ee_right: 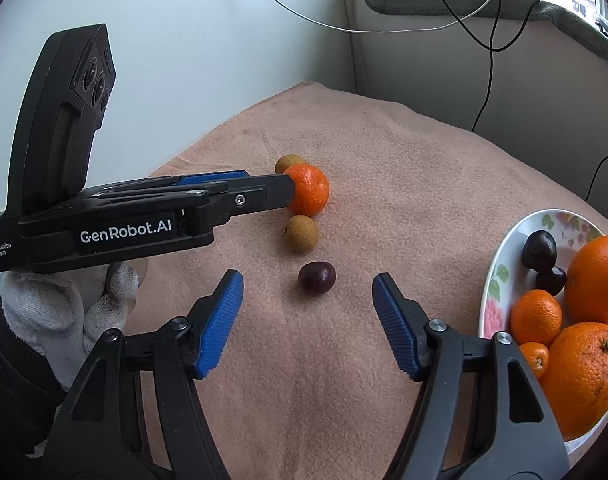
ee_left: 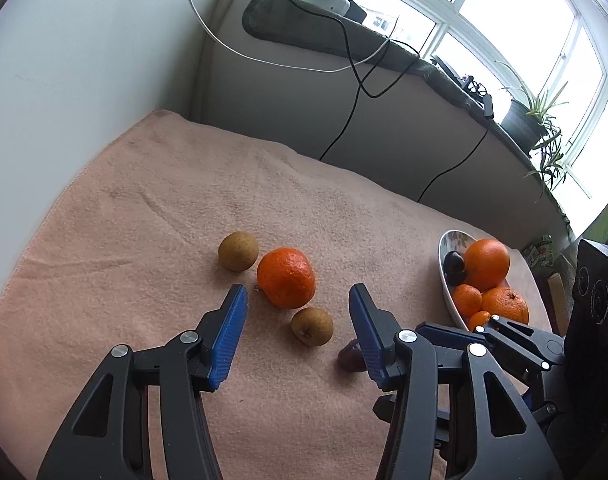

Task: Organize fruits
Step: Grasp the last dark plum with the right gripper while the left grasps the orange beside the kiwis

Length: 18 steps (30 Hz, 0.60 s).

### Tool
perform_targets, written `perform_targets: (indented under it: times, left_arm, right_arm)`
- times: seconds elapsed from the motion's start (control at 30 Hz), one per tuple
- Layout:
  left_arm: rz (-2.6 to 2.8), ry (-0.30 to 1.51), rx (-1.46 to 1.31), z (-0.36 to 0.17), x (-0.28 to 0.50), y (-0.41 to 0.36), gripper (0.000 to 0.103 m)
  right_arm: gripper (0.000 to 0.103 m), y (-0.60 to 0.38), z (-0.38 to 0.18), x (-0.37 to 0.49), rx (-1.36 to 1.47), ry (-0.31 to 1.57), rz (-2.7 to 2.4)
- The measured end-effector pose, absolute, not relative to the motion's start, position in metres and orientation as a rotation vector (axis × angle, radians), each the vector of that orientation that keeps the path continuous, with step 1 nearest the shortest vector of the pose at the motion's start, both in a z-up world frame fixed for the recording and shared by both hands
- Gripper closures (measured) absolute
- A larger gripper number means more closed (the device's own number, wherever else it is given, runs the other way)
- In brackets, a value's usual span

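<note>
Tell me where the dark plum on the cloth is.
In the right wrist view, the dark plum lies on the cloth, just beyond the open right gripper, nearest the brown fruit.

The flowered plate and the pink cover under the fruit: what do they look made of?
The white oval plate with pink flowers looks like glazed ceramic or porcelain: glossy rim, printed floral pattern. The salmon-pink cover looks like soft matte fleece or terry cloth: fuzzy nap, gentle wrinkles.

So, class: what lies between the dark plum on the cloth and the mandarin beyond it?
One small brown fruit, seen in the right wrist view, between plum and mandarin.
</note>
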<state>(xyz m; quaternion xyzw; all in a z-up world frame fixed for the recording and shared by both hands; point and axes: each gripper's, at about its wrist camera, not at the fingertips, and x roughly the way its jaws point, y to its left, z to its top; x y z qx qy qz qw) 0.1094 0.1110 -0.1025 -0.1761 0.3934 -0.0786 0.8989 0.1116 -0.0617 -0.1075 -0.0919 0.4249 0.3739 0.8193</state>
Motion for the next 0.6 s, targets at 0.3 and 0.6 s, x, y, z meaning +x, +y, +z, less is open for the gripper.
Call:
perform_targets:
  times: [0.3,0.6]
  left_arm:
    - [-0.154,0.849,-0.414,-0.117,0.123,0.116,0.058]
    - [-0.144,0.862,-0.431,-0.123,0.130,0.120,0.068]
  right_arm:
    - [0.056,-0.053,-0.126,0.121,-0.204,0.948,0.794]
    - [0.062,-0.046,-0.134,0.129,-0.226,0.962,0.793]
